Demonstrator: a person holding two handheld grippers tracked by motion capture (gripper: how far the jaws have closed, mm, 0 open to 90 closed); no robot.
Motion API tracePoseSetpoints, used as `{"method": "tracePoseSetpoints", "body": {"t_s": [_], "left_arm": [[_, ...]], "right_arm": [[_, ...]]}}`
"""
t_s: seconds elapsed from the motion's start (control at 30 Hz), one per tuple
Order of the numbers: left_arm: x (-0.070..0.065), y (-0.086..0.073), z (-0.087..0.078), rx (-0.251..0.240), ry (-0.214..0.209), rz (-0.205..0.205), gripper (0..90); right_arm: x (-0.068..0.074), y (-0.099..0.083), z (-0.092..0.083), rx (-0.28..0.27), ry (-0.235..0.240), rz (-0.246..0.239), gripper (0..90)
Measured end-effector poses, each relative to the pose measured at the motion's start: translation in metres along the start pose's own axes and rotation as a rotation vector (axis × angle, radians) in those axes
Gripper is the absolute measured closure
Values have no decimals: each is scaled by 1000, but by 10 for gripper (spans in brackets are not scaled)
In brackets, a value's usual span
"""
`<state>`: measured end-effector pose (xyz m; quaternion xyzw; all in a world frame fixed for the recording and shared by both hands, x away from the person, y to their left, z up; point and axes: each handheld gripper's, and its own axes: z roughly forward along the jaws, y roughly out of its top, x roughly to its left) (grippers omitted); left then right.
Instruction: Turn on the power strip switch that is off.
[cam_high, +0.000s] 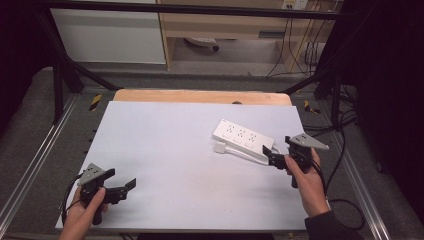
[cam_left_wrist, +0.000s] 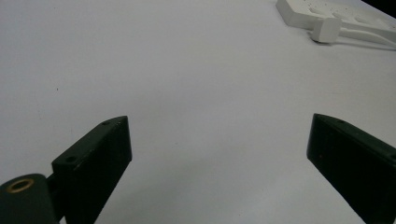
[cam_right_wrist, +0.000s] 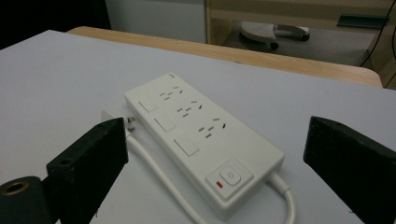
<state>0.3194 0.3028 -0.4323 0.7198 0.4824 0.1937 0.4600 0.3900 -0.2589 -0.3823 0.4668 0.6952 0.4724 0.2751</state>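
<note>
White power strip (cam_right_wrist: 201, 140) between right tool (cam_right_wrist: 215, 158) jaws

Left hand-held gripper (cam_high: 131, 185) sits at lower left of the high view, jaws spread wide, gripped by the left hand (cam_high: 86, 211). Right hand-held gripper (cam_high: 268, 154) at centre right, jaws wide apart, held by right hand (cam_high: 305, 179), forearm entering from bottom.

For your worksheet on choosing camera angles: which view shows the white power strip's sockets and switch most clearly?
The right gripper view: the power strip lies close between the open jaws, sockets and switch plain. The high view shows it small, near the right gripper. The left gripper view catches just an edge far off.
</note>
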Motion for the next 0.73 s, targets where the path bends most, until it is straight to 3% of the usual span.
{"method": "tracePoseSetpoints", "body": {"t_s": [0.43, 0.63, 0.73], "left_arm": [[0, 0, -1, -3, 1, -10, 66], [0, 0, -1, -3, 3, -11, 66], [0, 0, 0, -2, 3, -11, 65]], "right_arm": [[-12, -56, -31, 17, -5, 1, 60], [-14, -75, -33, 71, -12, 2, 50], [-17, -82, -26, 140, -26, -22, 54]]}}
